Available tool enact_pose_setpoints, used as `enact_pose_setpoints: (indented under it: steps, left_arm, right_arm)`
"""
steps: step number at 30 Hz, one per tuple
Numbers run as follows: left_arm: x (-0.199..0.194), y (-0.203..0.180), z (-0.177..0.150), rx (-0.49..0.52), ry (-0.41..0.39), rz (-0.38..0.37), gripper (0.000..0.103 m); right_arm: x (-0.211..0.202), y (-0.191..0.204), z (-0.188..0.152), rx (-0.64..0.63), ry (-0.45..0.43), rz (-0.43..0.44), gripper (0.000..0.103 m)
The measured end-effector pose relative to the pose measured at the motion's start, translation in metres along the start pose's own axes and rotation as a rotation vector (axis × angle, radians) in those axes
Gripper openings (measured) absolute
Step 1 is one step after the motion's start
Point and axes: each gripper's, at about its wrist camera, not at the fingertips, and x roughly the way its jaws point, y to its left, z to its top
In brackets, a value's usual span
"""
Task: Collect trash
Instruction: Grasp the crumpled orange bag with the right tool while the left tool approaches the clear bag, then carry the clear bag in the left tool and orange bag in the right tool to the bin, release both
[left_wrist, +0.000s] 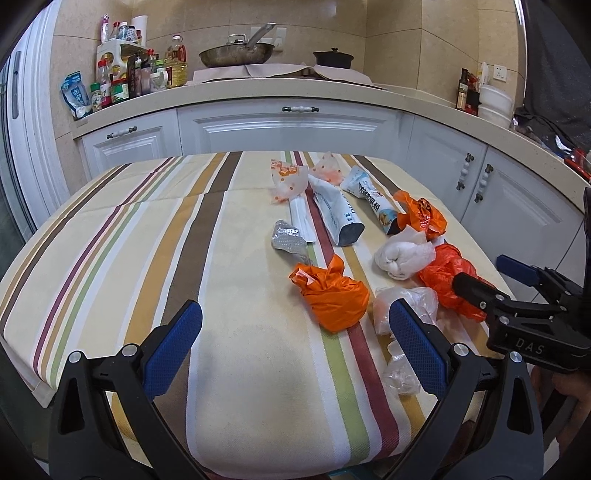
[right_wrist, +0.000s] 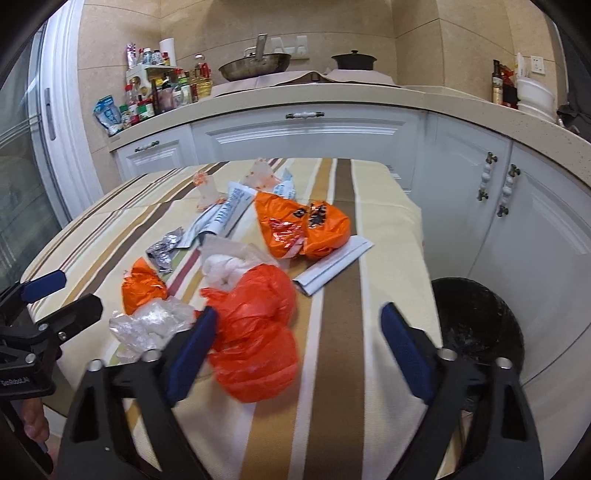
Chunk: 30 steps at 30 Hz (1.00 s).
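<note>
From my right wrist view, the crumpled bright orange plastic bag nearest me is smeared with motion blur, and my right gripper's left jaw covers its left edge. The black round trash bin is half hidden behind the striped-cloth table and my right jaw. On the left wrist view, the clear crumpled plastic wrap sits partly behind a blue pad. Labels on the small condiment bottles are too small to read.

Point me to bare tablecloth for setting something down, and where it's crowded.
Free: the striped tablecloth left of the silver foil wrapper, and the near strip between the left gripper fingers. Crowded: right half, around the orange bags and white wad.
</note>
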Motion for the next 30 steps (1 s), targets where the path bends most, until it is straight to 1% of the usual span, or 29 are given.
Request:
enact_pose_setpoints:
  steps: [1,2,3,5,7,10,16,18,22,25,27,30]
  left_arm:
    - [0.001,-0.001,0.0,0.0,0.002,-0.001,0.099]
    - [0.002,-0.001,0.0,-0.002,0.006,-0.002,0.099]
    - [0.004,-0.001,-0.001,-0.005,0.012,-0.004,0.099]
    - [0.005,-0.003,-0.002,-0.007,0.019,-0.01,0.099]
    - [0.005,-0.006,-0.002,-0.006,0.022,-0.02,0.099]
    - [0.005,-0.011,-0.002,-0.001,0.018,-0.032,0.099]
    - [0.005,-0.025,-0.003,-0.013,0.033,-0.069,0.099]
    - [0.004,-0.033,-0.004,0.002,0.033,-0.081,0.099]
    - [-0.001,-0.046,-0.004,0.028,0.019,-0.084,0.099]
    - [-0.008,-0.05,-0.001,0.017,-0.003,-0.071,0.099]
    - [-0.012,-0.054,0.002,0.017,-0.014,-0.076,0.099]
    - [-0.013,-0.066,0.002,0.045,-0.012,-0.086,0.099]
  right_arm:
    - [0.002,0.002,0.0,-0.002,0.009,0.01,0.071]
    - [0.005,0.003,0.0,-0.006,0.023,0.017,0.069]
    - [0.007,0.004,-0.002,-0.007,0.03,0.022,0.066]
    - [0.012,0.005,-0.004,-0.006,0.05,0.039,0.057]
    - [0.012,0.005,-0.006,0.001,0.05,0.061,0.045]
    - [0.008,0.005,-0.006,-0.003,0.032,0.056,0.037]
    - [-0.004,-0.001,-0.009,-0.016,0.006,0.022,0.035]
    - [-0.009,-0.007,-0.011,-0.008,-0.001,0.012,0.035]
    - [-0.018,-0.018,-0.015,0.008,-0.014,-0.003,0.035]
    - [-0.026,-0.028,-0.018,0.028,-0.03,-0.011,0.035]
    - [-0.031,-0.032,-0.019,0.035,-0.04,-0.02,0.035]
    - [-0.035,-0.039,-0.023,0.045,-0.05,-0.027,0.035]
